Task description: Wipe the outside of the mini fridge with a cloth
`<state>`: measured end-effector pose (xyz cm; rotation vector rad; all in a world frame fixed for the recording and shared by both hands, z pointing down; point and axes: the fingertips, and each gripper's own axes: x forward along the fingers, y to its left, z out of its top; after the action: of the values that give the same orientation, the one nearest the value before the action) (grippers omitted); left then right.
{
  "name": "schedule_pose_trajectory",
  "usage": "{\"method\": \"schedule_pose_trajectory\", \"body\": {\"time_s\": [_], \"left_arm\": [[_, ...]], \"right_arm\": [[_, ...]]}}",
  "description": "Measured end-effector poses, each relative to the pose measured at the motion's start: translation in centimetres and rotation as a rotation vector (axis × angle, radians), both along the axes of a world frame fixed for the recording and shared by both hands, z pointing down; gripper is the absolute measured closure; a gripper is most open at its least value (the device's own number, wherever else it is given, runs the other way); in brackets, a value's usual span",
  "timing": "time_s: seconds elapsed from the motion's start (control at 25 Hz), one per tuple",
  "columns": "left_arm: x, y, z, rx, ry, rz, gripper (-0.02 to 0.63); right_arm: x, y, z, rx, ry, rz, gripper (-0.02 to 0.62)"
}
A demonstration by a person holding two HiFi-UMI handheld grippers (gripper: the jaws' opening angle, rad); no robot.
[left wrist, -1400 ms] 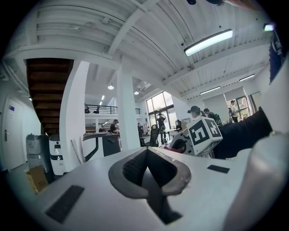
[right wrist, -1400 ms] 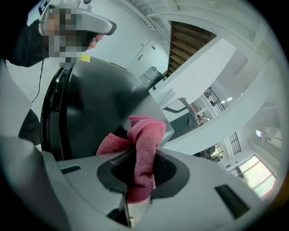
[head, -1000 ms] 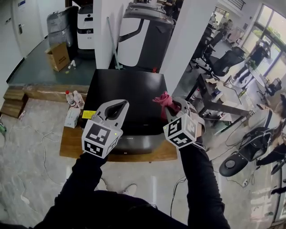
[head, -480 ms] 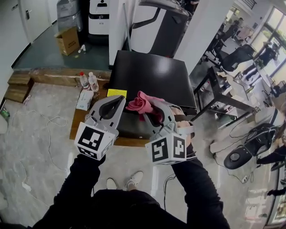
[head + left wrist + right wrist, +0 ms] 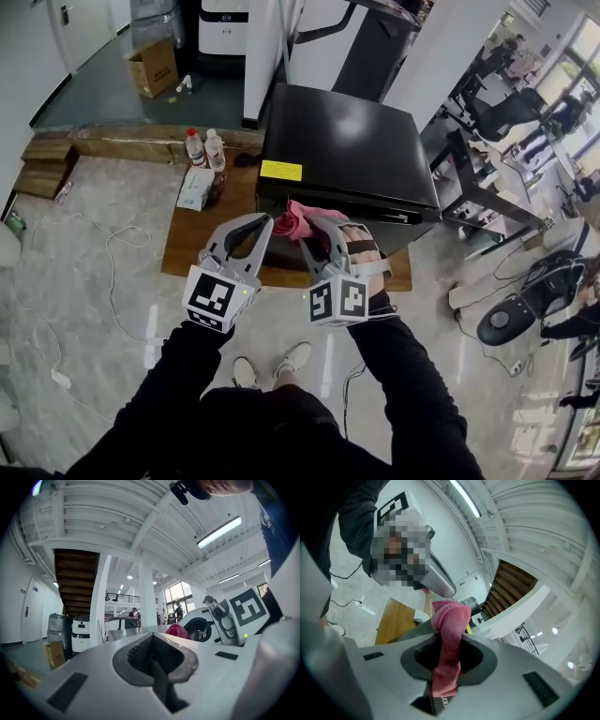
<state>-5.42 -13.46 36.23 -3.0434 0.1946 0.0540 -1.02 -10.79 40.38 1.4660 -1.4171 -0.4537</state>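
Pink terry cloth [image 5: 451, 618] is clamped between the fingers of the right gripper [image 5: 449, 644]. One bunched end stands up past the fingertips and the other hangs down inside the finger opening. In the head view the same cloth [image 5: 294, 223] sits at the tip of the right gripper [image 5: 312, 225], in front of the upper front edge of the black box-shaped mini fridge [image 5: 347, 141]. Whether the cloth touches the fridge cannot be determined.

The left gripper [image 5: 151, 639] has its fingers brought together with nothing between them. In the head view the left gripper [image 5: 265, 223] is tipped toward the right one, its tip just beside the cloth. Contact between them cannot be confirmed.

The fridge stands upright with its door closed on a low wooden platform [image 5: 202, 239] laid on the pale glossy floor [image 5: 84, 281]. A yellow rectangular label [image 5: 281, 171] is fixed at the front left corner of its top. On the platform, to the left of the fridge, are two clear plastic bottles with red caps [image 5: 204, 147] and a small white carton [image 5: 195, 188]. A brown cardboard box [image 5: 156, 67] stands well apart, further back on the left.
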Motion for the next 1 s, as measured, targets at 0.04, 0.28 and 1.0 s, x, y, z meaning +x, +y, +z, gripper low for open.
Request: {"method": "schedule_pose_trajectory", "body": {"time_s": [0.04,0.28,1.0], "left_arm": [[-0.1,0.0,0.7,-0.006,-0.005,0.0,0.601],[0.0,-0.3,4.2,-0.044,-0.032,0.0,0.601],[2.0,0.6,14.7,-0.09,-0.088,-0.005,0.601]], "right_arm": [[0.1,-0.2,0.7,-0.008,0.003,0.001,0.511],[1.2,-1.4,3.7,-0.043,0.023,0.002,0.511],[2.0,-0.9,15.9,-0.198,-0.037,-0.037,0.512]]}}
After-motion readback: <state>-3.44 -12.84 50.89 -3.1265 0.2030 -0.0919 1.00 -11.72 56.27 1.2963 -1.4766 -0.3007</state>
